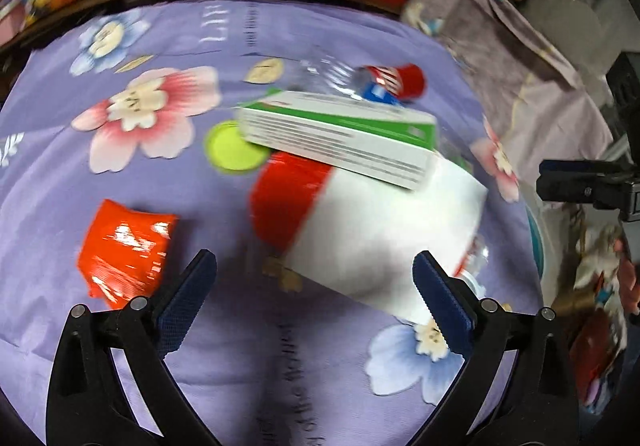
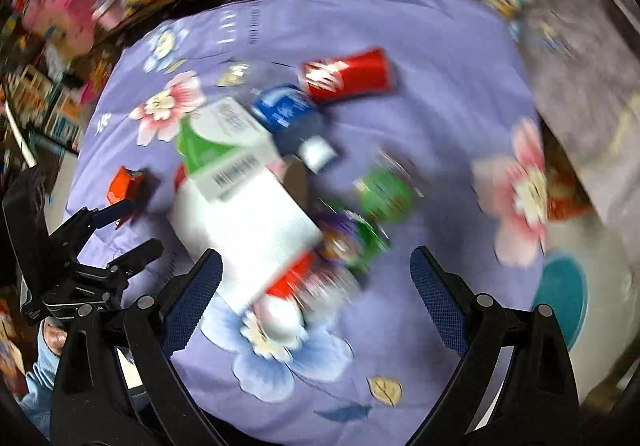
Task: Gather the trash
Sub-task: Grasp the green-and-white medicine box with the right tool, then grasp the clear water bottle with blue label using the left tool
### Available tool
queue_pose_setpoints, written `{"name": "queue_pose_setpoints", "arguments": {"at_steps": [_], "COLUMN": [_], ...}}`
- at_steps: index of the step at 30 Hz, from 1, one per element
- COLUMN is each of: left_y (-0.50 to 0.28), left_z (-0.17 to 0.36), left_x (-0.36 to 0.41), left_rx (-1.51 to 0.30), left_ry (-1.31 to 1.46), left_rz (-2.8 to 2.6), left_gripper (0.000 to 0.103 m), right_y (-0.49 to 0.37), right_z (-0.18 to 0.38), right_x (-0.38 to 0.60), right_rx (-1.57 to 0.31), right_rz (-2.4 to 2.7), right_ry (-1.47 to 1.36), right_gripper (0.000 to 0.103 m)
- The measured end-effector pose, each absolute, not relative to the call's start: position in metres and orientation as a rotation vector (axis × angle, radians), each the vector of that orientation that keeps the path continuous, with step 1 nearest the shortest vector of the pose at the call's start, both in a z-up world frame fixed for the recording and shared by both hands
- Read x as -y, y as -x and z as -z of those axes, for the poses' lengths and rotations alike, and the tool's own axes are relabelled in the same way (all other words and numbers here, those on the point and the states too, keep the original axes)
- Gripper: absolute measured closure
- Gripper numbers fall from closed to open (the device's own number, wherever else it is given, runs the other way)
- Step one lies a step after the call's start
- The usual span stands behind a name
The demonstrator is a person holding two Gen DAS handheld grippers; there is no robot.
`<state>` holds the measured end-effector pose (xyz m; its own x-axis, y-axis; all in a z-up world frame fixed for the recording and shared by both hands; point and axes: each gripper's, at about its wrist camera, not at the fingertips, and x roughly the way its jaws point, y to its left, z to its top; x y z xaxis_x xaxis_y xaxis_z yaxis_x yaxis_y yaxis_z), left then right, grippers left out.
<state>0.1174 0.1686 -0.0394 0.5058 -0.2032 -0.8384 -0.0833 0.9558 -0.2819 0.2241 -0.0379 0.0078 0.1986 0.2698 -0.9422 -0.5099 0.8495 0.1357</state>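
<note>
A flat box (image 1: 340,136) lies atop a carton (image 1: 360,226); a crumpled wrapper (image 1: 126,252) sits left.

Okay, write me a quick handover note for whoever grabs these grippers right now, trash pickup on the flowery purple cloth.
Left gripper: open, empty, above the cloth.
Right gripper: open, empty, above the pile.
Trash is all on the purple cloth: green-and-white box lying on the red-and-white carton, red can behind, orange wrapper apart by the left gripper, yellow-green lid beside the box, green wrappers.
Done: nothing held; no bin is identifiable.
Left: everything. The orange wrapper looks the easiest first pick.
</note>
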Motion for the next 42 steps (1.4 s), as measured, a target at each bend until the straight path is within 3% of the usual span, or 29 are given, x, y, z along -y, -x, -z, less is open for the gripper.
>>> {"name": "queue_pose_setpoints", "arguments": {"at_steps": [12, 27, 28, 30, 42], "left_y": [-0.14, -0.146, -0.146, -0.147, -0.162], "left_z": [0.049, 0.057, 0.058, 0.061, 0.052], "left_x": [-0.209, -0.224, -0.225, -0.224, -0.195], "left_rx": [-1.072, -1.1, -1.107, -1.116, -1.124], "left_ry": [0.311, 0.334, 0.339, 0.342, 0.303], "left_rz": [0.048, 0.04, 0.038, 0.037, 0.057], "left_gripper": [0.004, 0.004, 0.004, 0.004, 0.004], "right_y": [-0.277, -0.284, -0.283, -0.281, -0.288], "right_z": [0.019, 0.065, 0.065, 0.064, -0.011], "right_x": [-0.076, -0.117, -0.116, -0.114, -0.053], "right_rx": [-1.38, -1.441, -1.429, -1.42, -1.282], "right_rz": [-0.686, -0.762, -0.764, -0.756, -0.723], "right_ry": [0.426, 0.491, 0.489, 0.489, 0.314], "right_gripper": [0.012, 0.012, 0.017, 0.03, 0.03]}}
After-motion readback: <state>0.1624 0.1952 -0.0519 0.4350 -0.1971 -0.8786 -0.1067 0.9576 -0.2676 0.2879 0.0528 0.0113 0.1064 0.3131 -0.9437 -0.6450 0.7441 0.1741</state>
